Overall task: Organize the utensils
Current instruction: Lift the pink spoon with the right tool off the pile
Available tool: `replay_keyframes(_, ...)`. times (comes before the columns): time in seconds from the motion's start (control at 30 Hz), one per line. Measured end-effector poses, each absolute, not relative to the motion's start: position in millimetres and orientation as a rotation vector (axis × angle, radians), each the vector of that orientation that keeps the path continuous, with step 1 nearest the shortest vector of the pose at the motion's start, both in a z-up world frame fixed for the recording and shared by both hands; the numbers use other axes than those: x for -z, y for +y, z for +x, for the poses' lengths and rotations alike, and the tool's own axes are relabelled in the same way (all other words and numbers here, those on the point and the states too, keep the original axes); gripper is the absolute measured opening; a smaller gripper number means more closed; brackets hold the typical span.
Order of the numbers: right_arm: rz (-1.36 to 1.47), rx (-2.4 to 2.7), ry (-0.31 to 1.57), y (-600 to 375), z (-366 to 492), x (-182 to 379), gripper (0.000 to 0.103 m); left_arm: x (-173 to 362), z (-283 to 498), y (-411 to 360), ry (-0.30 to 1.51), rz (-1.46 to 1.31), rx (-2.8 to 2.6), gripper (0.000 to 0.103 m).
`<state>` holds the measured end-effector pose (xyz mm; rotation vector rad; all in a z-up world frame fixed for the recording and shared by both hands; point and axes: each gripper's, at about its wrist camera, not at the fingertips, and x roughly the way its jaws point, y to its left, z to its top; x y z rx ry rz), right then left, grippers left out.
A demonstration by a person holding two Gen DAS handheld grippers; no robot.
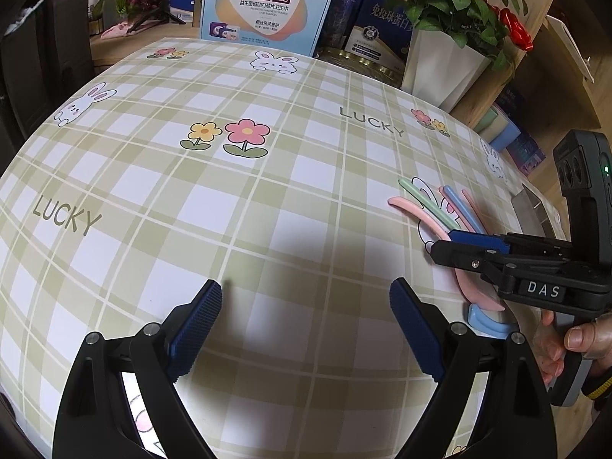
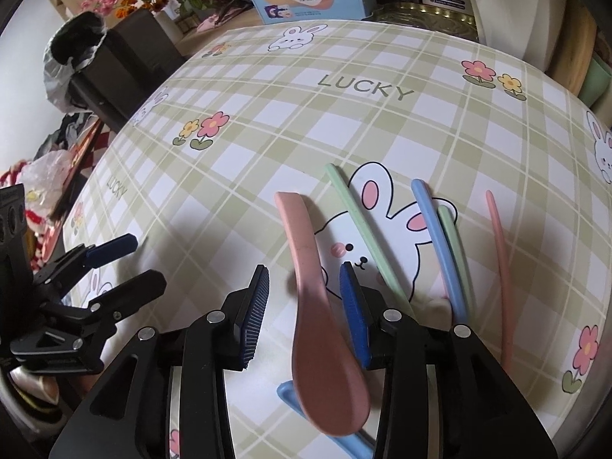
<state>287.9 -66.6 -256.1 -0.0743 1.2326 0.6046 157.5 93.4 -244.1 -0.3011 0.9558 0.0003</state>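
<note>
The right gripper [image 2: 304, 290] stands parted around a pink spoon [image 2: 321, 306] without pinching it, the spoon lying over a blue spoon [image 2: 290, 394] on the checked tablecloth [image 2: 267, 134], chopsticks [image 2: 440, 244] alongside. The left gripper [image 1: 306, 325] is spread wide, empty.

A table covered in a green-and-white checked cloth [image 2: 267, 122], printed with rabbits, flowers and the word LUCKY, carries the utensils. A pink spoon [image 2: 317, 306] lies on it between the right gripper's fingers [image 2: 254, 313], bowl toward the camera, handle pointing away. Beneath its bowl a blue spoon [image 2: 287, 394] peeks out. Just beyond the right-hand finger lie a green chopstick [image 2: 359, 222], then a blue chopstick [image 2: 436, 237] with another green chopstick [image 2: 453, 241] against it. A pink chopstick [image 2: 499, 252] lies further right, apart from the others. Between the left gripper's fingers [image 1: 197, 329] the cloth is bare.
</note>
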Motion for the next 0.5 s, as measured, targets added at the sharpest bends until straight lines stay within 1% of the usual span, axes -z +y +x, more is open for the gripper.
replay_keyframes(0.17,0.012,-0.617,1.256,-70.3,291.8,257.4,0.037,244.8,157.3,98.0,0.955,-0.295,-0.025,0.087)
replay_keyframes(0.4,-0.054,-0.668,1.236,-55.5,282.1,245.0,0.037,246.0,159.2,109.6,0.961,-0.294,-0.086,0.087)
replay_keyframes(0.5,-0.141,-0.655,1.224,-49.0,278.7,244.2,0.037,246.0,158.8,111.9,0.962,-0.297,-0.089,0.087)
